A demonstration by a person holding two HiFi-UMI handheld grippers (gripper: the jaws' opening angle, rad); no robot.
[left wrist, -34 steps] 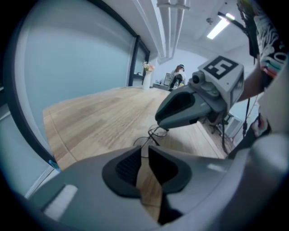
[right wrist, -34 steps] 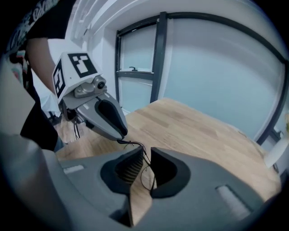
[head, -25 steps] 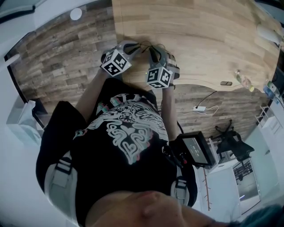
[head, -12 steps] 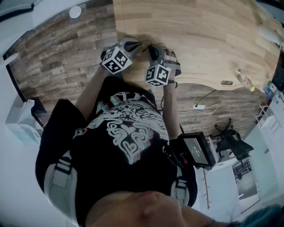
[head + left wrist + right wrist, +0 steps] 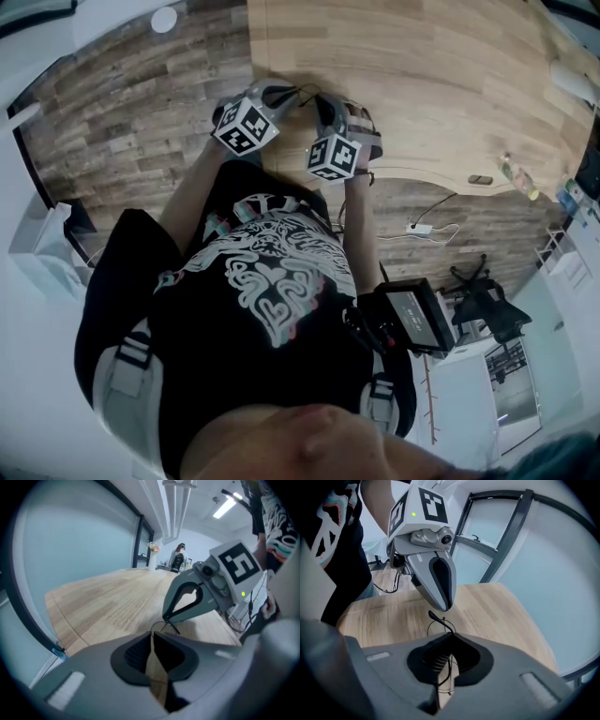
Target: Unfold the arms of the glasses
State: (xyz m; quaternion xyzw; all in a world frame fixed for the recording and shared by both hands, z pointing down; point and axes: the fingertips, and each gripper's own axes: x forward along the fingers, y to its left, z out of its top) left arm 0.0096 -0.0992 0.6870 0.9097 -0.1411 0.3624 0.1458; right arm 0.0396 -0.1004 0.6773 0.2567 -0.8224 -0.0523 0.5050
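A pale wood tabletop (image 5: pixel 450 84) with a curved near edge stands on a darker plank floor (image 5: pixel 122 122). Below that edge a white power strip (image 5: pixel 424 228), or something like it, lies on the floor with its cable. A black office chair (image 5: pixel 487 298) stands beyond. Glass partitions (image 5: pixel 520 541) in dark frames bound the room, and a strip light (image 5: pixel 224 507) glows on the ceiling.

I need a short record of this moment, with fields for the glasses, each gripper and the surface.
glasses: thin dark wire frame, held between the two grippers
left gripper: jaws shut on the glasses
right gripper: jaws shut on the glasses, wire showing between them
table: light wood, beneath both grippers
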